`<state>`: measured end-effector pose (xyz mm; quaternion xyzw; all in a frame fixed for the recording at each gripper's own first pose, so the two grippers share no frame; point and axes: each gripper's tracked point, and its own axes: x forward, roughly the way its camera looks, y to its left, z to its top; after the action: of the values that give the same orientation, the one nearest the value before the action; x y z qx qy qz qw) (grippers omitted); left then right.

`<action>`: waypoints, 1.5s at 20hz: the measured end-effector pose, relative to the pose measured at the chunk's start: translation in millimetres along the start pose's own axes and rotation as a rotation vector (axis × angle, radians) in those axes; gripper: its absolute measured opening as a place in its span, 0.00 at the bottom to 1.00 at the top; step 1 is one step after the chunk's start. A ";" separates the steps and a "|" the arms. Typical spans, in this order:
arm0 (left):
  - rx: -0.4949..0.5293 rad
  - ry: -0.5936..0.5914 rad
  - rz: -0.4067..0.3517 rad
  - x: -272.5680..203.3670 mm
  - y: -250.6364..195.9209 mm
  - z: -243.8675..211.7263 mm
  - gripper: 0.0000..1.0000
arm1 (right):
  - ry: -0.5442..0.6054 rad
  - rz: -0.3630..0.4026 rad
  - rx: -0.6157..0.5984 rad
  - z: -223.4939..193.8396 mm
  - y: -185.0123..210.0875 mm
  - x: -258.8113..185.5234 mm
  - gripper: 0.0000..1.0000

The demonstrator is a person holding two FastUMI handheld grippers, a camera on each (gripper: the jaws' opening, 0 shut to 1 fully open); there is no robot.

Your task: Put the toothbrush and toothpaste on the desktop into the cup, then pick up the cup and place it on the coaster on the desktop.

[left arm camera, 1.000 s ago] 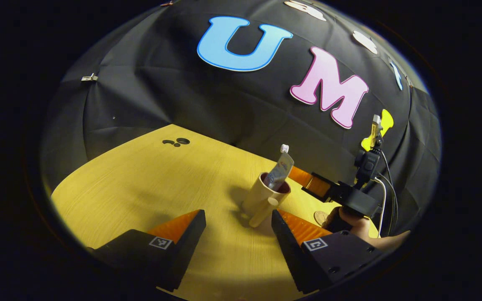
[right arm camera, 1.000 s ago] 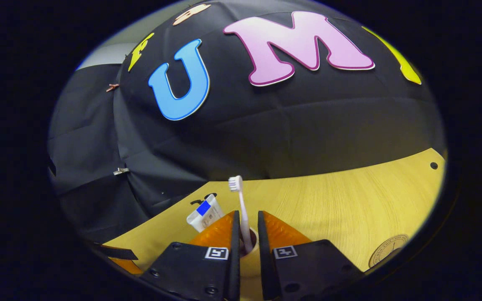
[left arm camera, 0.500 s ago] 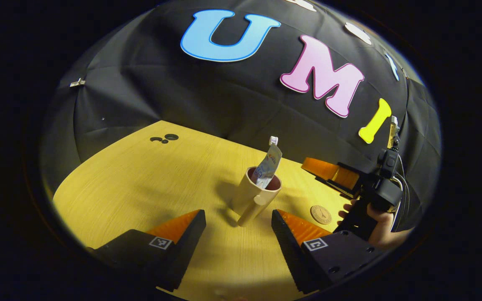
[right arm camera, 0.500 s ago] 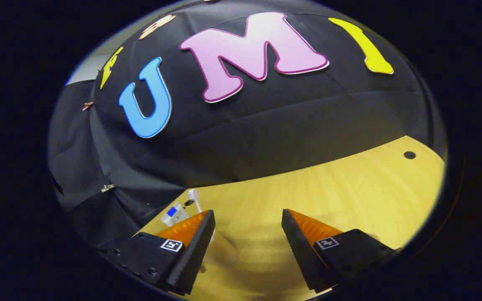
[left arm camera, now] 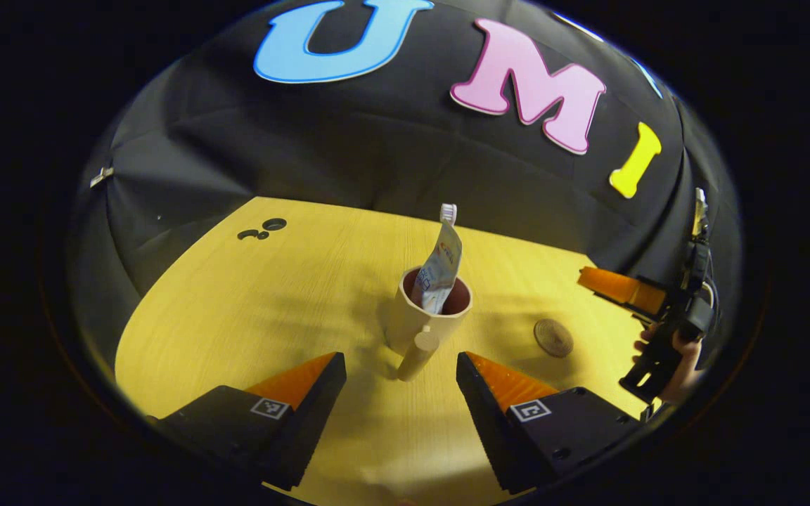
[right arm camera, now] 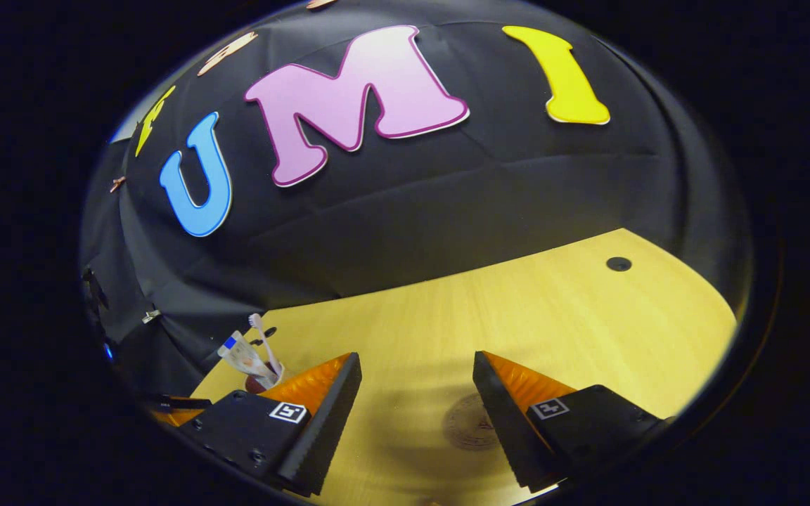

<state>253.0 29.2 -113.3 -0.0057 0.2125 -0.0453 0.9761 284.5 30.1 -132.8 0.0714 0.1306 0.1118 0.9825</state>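
Cup (left arm camera: 425, 320) stands upright on the desk (left arm camera: 271, 302), just ahead of my left gripper (left arm camera: 401, 365), whose jaws are spread wide and empty, the handle pointing toward them; my right gripper (right arm camera: 417, 365) is also wide and holds nothing, hovering over the coaster (right arm camera: 470, 422); the toothpaste (left arm camera: 441, 270) leans out of the cup, and the toothbrush (left arm camera: 448, 212) pokes up behind it; in the left gripper view the coaster (left arm camera: 553, 337) lies near the cup, to its right, apart from it.
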 end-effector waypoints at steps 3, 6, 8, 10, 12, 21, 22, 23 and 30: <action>0.060 0.108 0.040 15.5 6.5 -5.7 0.98 | 0.020 -0.036 0.030 -2.1 -24.7 -19.2 0.98; 0.056 0.170 0.003 28.0 -7.2 -0.7 0.98 | 0.049 -0.060 0.027 -12.8 -45.9 -44.6 0.98; 0.075 0.225 -0.001 37.2 -8.2 -0.7 0.97 | 0.069 -0.082 0.048 -21.4 -59.0 -60.8 0.98; 0.091 0.274 0.029 47.7 -4.1 -0.6 0.97 | 0.103 -0.103 0.073 -32.5 -69.8 -74.6 0.98; 0.074 0.328 0.025 57.8 -7.3 -6.9 0.96 | 0.146 -0.162 0.071 -44.7 -90.4 -91.9 0.98; 0.164 0.472 0.029 78.1 -14.8 -18.8 0.73 | 0.190 -0.230 0.155 -62.0 -121.8 -140.1 0.98; 0.178 0.480 0.038 80.2 -14.4 -18.7 0.72 | 0.186 -0.230 0.176 -60.1 -121.9 -141.5 0.98; 0.182 0.483 0.044 82.4 -14.5 -19.7 0.70 | 0.183 -0.231 0.185 -60.8 -123.1 -142.4 0.98; 0.158 0.503 0.061 92.4 -18.9 -26.8 0.29 | 0.192 -0.252 0.196 -63.5 -140.8 -156.3 0.98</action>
<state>324.0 2.2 -175.4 0.0883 0.4442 -0.0321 0.8910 148.4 -136.0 -179.8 0.1387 0.2419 -0.0188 0.9601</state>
